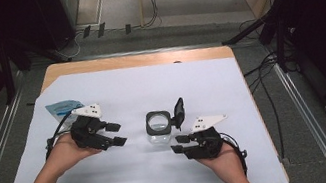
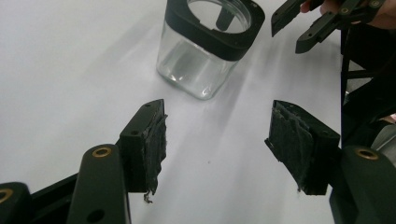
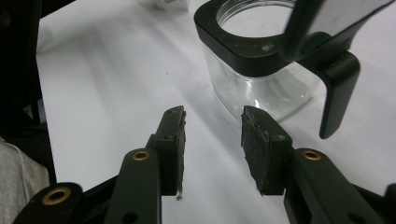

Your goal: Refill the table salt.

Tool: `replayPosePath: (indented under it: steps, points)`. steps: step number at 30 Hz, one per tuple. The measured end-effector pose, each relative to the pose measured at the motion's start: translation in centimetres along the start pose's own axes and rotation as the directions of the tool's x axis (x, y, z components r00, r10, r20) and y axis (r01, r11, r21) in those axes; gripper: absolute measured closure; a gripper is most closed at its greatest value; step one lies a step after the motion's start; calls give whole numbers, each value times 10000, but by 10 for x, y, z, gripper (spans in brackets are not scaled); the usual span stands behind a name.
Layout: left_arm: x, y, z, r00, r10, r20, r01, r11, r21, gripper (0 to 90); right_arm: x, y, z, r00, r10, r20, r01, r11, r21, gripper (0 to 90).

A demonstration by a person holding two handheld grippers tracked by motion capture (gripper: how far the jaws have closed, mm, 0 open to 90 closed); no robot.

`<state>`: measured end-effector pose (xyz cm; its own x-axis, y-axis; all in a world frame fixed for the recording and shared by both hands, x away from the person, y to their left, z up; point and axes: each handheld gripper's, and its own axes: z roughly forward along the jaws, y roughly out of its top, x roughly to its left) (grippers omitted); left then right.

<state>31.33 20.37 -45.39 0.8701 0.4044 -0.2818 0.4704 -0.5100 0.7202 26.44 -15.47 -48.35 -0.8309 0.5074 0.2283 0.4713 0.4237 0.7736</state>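
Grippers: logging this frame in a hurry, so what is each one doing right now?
Left gripper: open, nothing between the pads, short of the glass jar.
Right gripper: open, holding nothing, just short of the jar.

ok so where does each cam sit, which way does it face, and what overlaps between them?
High view: above the person's side, looking forward and down at the table; both forearms, left gripper, right gripper.
Left gripper view: rides that gripper, looks along its open jaws at the glass jar; the other gripper at top right.
Right gripper view: on that gripper, faces the jar and its raised lid.
Shared: the jar, in all three.
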Motion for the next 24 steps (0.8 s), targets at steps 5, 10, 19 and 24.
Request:
replayPosePath:
  steps: [5,10,19,24]
  points:
    - [4,-6,-13,9997,-150,-174,146,9995,-266,387,3,1,1,10000,-57,-20,57,10000,33,623]
    - [9,-14,-26,9989,-228,-414,214,9992,-343,419,5,2,0,9999,-122,26,122,9999,-20,636]
    - [17,-25,-50,9956,-583,-728,538,9966,-627,450,15,4,3,9995,-287,-97,288,9994,169,667]
    - [15,-31,-61,9947,-552,-871,499,9968,-620,450,18,7,9,9991,-363,-217,368,9991,232,671]
